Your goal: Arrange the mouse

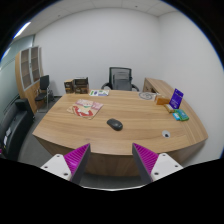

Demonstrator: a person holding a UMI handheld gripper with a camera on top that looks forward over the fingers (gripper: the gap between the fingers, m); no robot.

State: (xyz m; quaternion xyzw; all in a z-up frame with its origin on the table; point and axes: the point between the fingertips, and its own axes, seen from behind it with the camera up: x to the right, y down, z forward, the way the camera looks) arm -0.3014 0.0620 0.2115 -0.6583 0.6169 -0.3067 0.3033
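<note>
A dark mouse (114,124) lies on the large wooden table (70,130) near its middle, well beyond my fingers. My gripper (112,158) is open and empty, held above the table's near edge. Its two magenta pads (78,157) stand wide apart with only the table top showing between them. The mouse sits far ahead, roughly in line with the gap between the fingers.
A pink-patterned mat or sheet (87,107) lies left of the mouse. A purple box (176,98) and a teal item (180,115) stand at the right end. A black office chair (122,78) is beyond the table, another chair (44,88) and a shelf (28,68) at left.
</note>
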